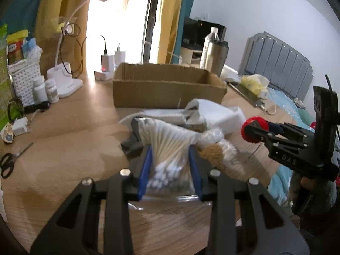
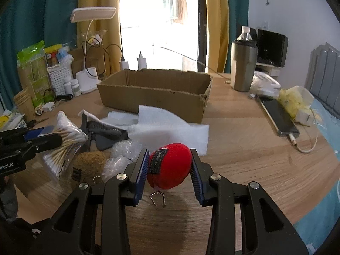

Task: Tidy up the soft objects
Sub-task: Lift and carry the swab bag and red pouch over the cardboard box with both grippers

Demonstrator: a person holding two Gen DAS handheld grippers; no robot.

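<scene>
We're reading "DAS" on the right gripper (image 1: 258,130) body, and mirrored "Robot.AI" on the left gripper (image 2: 50,135). The red plush (image 2: 170,166) label is staying illegible.

Blown-out daylight from window (image 2: 159,21), dim foreground, fisheye-curved dark edges, left view motion-blurred.

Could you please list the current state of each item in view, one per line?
Left hand-held gripper: shut on bag of cotton swabs.
Right hand-held gripper: shut on red plush toy, lifted off the table.
Cardboard box: open-topped, upright.
Brown plush toy: lying on table, unheld.
White foam sheet: crumpled, before the box.
Water bottle: capped.
</scene>
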